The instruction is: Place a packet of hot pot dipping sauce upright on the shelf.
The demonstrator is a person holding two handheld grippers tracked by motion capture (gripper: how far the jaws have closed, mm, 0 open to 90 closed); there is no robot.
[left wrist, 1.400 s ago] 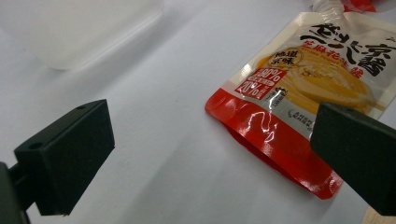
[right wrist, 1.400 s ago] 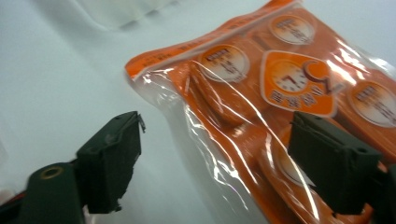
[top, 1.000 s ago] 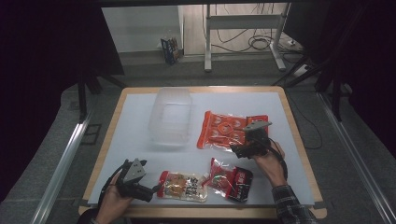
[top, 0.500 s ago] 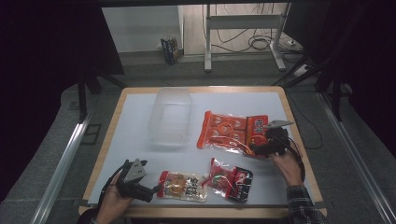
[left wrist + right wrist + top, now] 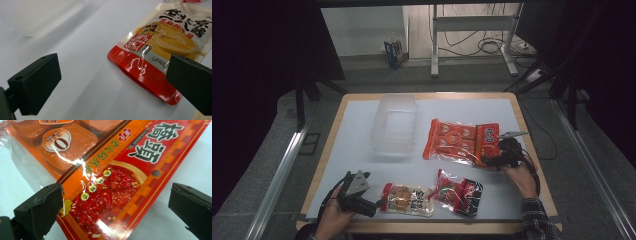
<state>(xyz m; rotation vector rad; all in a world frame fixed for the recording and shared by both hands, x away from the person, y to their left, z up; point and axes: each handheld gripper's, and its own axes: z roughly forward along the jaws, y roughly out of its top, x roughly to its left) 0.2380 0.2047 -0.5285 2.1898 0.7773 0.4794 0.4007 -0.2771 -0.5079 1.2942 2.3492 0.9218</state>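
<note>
Clear plastic marks the empty tub (image 5: 394, 125) at the rear left of the white table (image 5: 352, 130), and it is judged to be where the packets are meant to go. At the near left edge the left gripper (image 5: 379, 204) is held low with its jaws spread wide and nothing between them; in the left gripper view the red bottom of the sauce pouch (image 5: 160, 52) is seen lying flat by the right jaw, not yet gripped. Just right of it lies a dark red packet (image 5: 458, 190), untouched. Farther right, the large orange pack (image 5: 460, 141) lies flat near the table's right edge, and the right gripper (image 5: 492, 161) is set at its near right end, jaws wide apart and empty, straddling the printed red panel (image 5: 120, 195). For a sound grip, the jaws are best lowered until one slips under the flat sealed edge, then closed on the film only, clear of the moulded blocks, since glossy film is likely to slip or buckle.
</note>
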